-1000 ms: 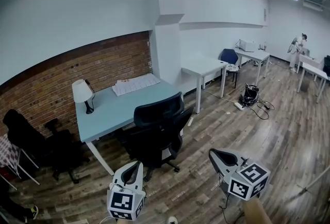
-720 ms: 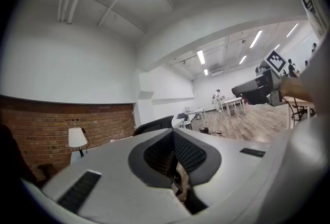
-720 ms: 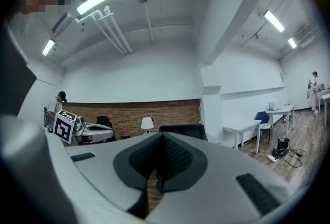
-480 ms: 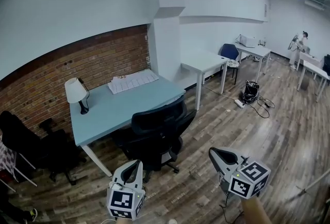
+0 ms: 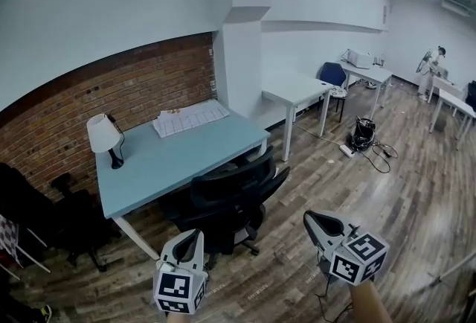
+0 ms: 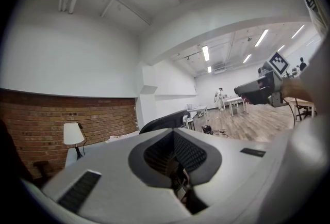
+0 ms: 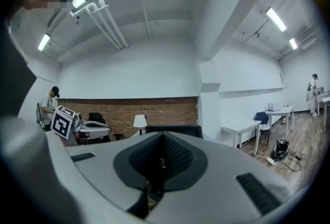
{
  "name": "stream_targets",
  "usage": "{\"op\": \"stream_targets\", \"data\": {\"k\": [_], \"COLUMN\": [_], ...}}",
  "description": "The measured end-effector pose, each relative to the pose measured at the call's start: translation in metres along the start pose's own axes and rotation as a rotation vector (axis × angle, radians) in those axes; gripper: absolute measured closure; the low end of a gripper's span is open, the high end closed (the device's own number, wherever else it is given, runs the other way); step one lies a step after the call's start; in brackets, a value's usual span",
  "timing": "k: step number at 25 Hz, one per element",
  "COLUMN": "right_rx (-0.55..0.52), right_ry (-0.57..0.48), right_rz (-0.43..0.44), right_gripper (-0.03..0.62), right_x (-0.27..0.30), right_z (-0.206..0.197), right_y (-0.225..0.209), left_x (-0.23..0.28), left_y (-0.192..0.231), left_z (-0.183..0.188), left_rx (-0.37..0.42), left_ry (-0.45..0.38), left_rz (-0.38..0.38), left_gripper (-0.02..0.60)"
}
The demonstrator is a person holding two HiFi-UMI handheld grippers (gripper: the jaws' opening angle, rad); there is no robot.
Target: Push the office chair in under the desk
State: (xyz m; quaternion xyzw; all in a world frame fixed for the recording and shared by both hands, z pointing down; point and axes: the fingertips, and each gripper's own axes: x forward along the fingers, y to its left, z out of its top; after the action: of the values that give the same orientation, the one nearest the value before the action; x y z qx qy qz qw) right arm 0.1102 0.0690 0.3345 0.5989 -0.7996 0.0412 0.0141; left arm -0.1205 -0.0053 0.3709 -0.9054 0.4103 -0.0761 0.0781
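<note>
Brick wall (image 5: 149,83) behind desk (image 5: 186,154); office chair (image 5: 230,199) sat partly under, ahead of my left gripper (image 5: 194,237) and right gripper (image 5: 309,217), both closed, empty.

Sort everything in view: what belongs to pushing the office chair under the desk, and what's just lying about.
Job: office chair, blue desk, left tool, right tool, both shut, empty.
Lying about: lamp, papers, white table, blue chair, spare black chair, cables.

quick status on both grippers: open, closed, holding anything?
Left gripper: closed, nothing between the jaws.
Right gripper: closed, nothing between the jaws.
</note>
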Motion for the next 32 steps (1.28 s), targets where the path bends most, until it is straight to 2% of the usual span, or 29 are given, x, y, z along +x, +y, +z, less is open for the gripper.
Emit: {"op": "stream_targets", "data": {"k": [3,5,14,23,32], "right_rx": [0.026,0.051,0.061,0.064,0.056], "right_ry": [-0.005,-0.011,0.011,0.035,0.074], "right_rz": [-0.005,0.004,0.003,-0.043,-0.046], "right_gripper": [0.577,0.52,0.434,0.419,0.402], "right_x": [0.015,0.025,0.076,0.104,0.118], "right_z": [-0.005,-0.007,-0.015,-0.021,-0.032], "right_y": [-0.012,-0.019,-0.039,-0.054,-0.067], "left_x": [0.015,0.025,0.063,0.088,0.09], "left_y": [0.006,0.01,0.038,0.058,0.068], "left_z": [-0.008,-0.012,-0.026,-0.035,-0.05], "left_rx": [-0.001,-0.001,-0.013,-0.019,-0.028], "left_ry": [0.012,0.016,0.027,0.041,0.073], "left_rz": [-0.014,-0.023,-0.043,-0.061,-0.035], "left_gripper": [0.552,0.551,0.541,0.45,0.387]}}
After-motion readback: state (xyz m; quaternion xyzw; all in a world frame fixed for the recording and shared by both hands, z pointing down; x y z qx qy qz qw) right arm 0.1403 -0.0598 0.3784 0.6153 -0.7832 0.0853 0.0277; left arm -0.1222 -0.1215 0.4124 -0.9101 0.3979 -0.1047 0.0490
